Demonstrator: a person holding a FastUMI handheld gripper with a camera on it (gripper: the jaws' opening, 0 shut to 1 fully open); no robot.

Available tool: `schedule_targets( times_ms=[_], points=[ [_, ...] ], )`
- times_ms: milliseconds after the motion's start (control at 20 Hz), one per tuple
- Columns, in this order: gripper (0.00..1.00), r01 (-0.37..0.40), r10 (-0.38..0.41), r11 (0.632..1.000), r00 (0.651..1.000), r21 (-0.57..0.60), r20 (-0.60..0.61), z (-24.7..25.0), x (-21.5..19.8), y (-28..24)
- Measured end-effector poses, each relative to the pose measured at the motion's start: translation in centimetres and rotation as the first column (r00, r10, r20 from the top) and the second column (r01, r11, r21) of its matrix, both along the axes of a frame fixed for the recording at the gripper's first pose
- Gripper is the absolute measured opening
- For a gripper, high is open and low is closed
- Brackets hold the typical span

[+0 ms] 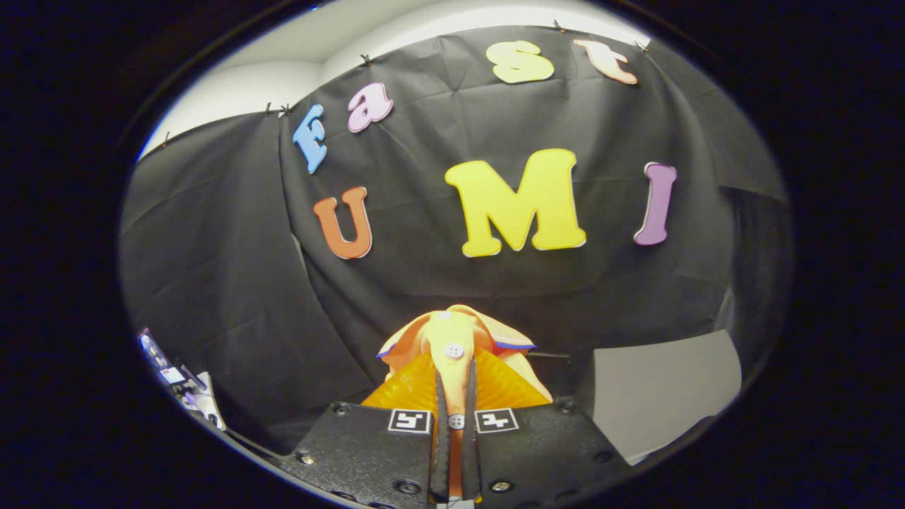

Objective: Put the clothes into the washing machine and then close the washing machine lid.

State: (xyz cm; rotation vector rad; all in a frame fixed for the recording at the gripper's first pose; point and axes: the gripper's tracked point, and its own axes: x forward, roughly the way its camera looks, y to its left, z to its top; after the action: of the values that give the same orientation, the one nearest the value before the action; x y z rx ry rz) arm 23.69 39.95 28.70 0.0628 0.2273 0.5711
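An orange buttoned cloth garment point(452, 346) is pinched between the 2 nearly closed fingers of the tongs point(453, 385), bunched upright along their axis, lifted before the black wall.

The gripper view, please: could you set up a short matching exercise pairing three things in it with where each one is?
Things:
1. orange garment
2. white button
3. black cloth wall

Places:
A. beyond the fingers, behind everything
B. pinched between the two fingers of the gripper
C. on the garment, just ahead of the fingertips

Pairs: 1-B, 2-C, 3-A
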Motion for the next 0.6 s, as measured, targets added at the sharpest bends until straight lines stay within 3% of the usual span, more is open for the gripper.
schedule_targets(
  times_ms=[300,600],
  points=[
    [0.1,-0.061,0.056,0.997,0.991,-0.039,-0.121,-7.0,4.2,5.1],
    [0.1,-0.084,0.06,0.993,0.964,-0.08,-0.258,-14.4,9.5,8.0]
  ],
)
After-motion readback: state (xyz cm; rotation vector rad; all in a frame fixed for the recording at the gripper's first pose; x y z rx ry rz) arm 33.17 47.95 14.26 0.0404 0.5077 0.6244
